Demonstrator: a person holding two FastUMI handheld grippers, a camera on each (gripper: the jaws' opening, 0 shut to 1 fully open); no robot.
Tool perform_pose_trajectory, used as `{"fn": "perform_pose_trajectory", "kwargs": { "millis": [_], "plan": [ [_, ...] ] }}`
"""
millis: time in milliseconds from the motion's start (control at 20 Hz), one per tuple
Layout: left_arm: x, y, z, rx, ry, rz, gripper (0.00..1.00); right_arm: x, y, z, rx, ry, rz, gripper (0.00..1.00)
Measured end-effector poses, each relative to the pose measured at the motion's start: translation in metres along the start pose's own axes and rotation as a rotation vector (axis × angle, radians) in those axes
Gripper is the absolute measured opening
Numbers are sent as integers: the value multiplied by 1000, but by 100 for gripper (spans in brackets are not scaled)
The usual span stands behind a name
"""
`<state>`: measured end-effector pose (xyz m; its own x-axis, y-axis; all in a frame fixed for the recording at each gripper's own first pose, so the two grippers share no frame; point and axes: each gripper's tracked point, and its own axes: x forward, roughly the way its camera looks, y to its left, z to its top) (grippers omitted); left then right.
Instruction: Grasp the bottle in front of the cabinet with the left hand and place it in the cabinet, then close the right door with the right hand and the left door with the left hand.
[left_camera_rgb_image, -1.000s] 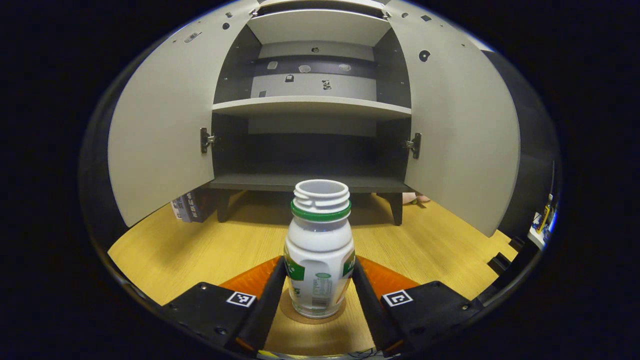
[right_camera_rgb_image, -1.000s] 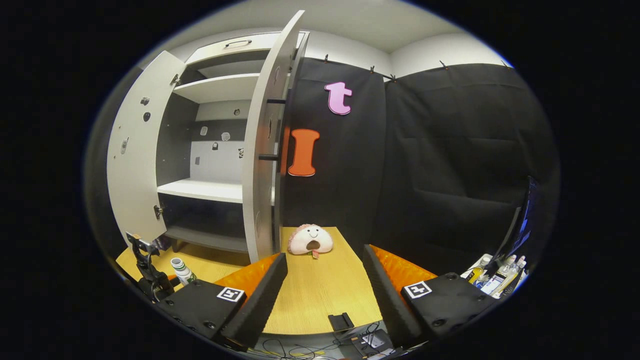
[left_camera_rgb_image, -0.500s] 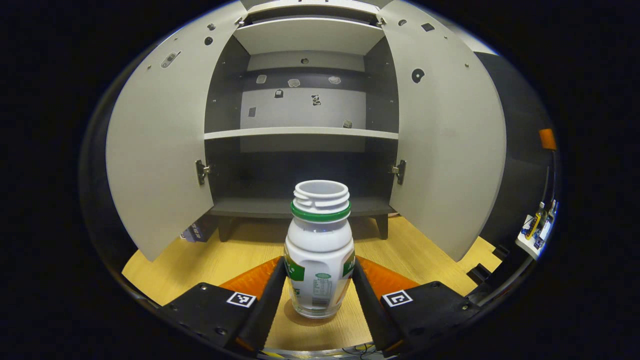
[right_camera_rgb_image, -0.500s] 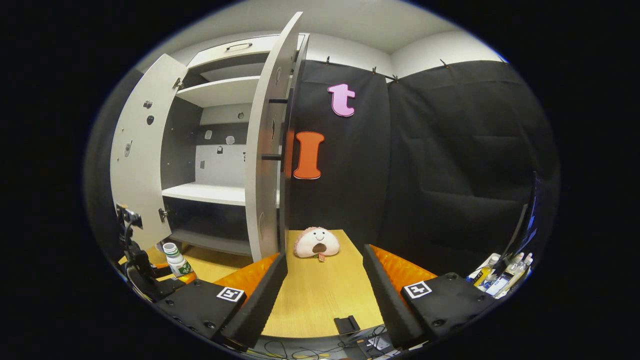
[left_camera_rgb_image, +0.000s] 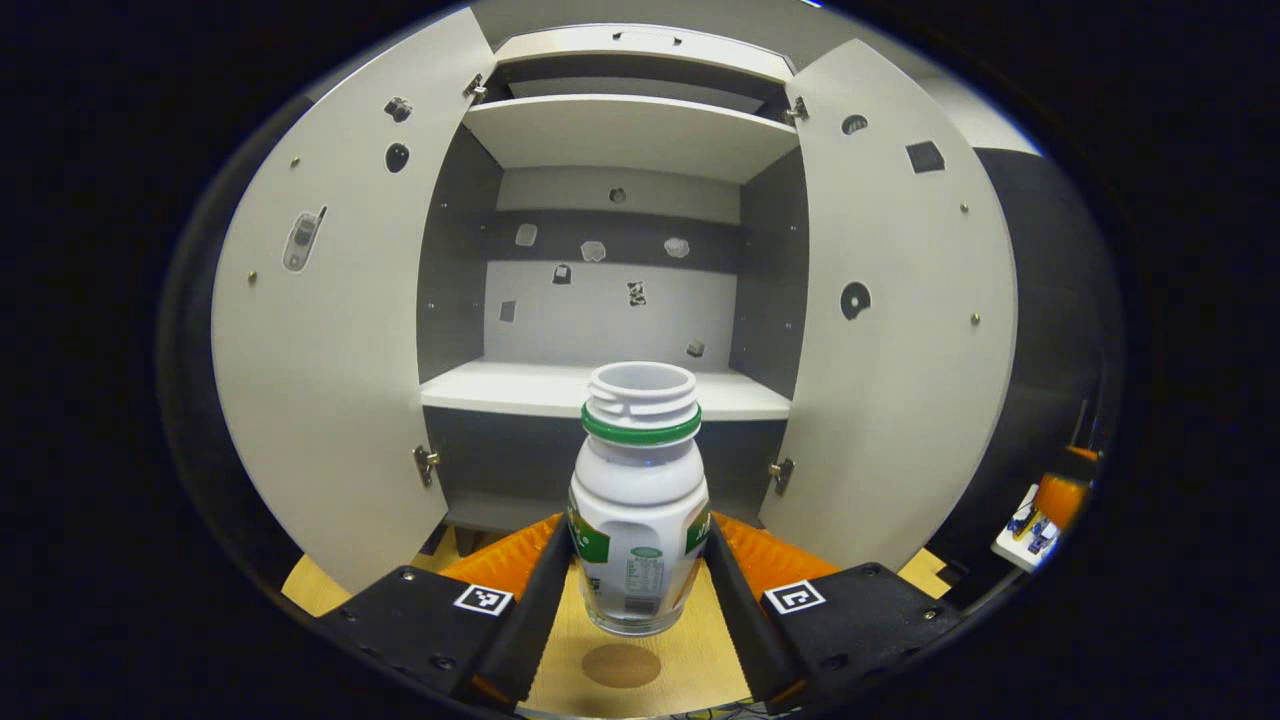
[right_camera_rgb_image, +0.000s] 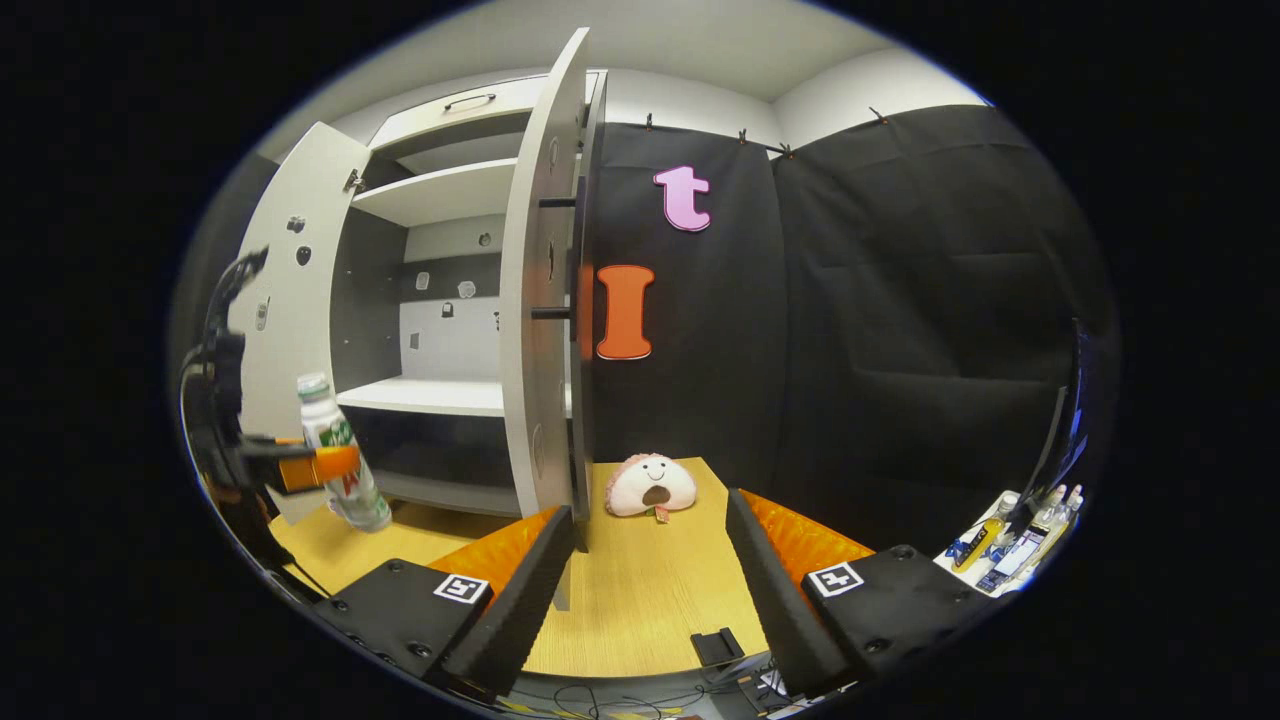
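Note:
A white capless bottle (left_camera_rgb_image: 638, 500) with a green neck ring and label hangs above the wooden table, my left gripper (left_camera_rgb_image: 638, 590) shut on its lower body. It is upright, level with the cabinet's middle shelf (left_camera_rgb_image: 600, 390). The grey cabinet (left_camera_rgb_image: 610, 130) stands ahead with left door (left_camera_rgb_image: 320, 330) and right door (left_camera_rgb_image: 900, 330) swung wide. In the right gripper view the bottle (right_camera_rgb_image: 338, 468) and the left gripper (right_camera_rgb_image: 300, 470) show at far left, in front of the cabinet. My right gripper (right_camera_rgb_image: 650, 570) is open over the table, beside the right door's edge (right_camera_rgb_image: 540, 300).
A pink plush toy (right_camera_rgb_image: 652, 485) lies on the table behind the right door. A round brown mark (left_camera_rgb_image: 620, 665) sits on the tabletop under the bottle. Small bottles and clutter (right_camera_rgb_image: 1010, 545) stand at the far right. A black clip (right_camera_rgb_image: 716, 646) lies near the table's front edge.
The left gripper has lifted the bottle off the table, up to the middle shelf's height and closer to the cabinet. The right gripper has shifted only slightly.

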<state>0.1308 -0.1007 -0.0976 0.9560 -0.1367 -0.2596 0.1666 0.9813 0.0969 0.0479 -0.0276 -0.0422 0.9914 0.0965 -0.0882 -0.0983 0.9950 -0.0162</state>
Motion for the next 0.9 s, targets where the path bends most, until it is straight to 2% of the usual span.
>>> {"fn": "perform_pose_trajectory", "kwargs": {
  "millis": [150, 450, 500, 900],
  "plan": [
    [20, 10, 42, -9, -18, 6, 77, -2, 5, -1, 4, 5, 9, 94],
    [70, 26, 88, 20, -6, 16, 77, -9, -4, -4, -3, 2, -6, 94],
    [80, 28, 94, 30, -9, 19, 77, -9, -8, -5, -3, 4, -11, 100],
    [154, 48, 124, 87, -9, 70, 77, -2, -36, -7, -5, 4, -85, 100]
  ]
}}
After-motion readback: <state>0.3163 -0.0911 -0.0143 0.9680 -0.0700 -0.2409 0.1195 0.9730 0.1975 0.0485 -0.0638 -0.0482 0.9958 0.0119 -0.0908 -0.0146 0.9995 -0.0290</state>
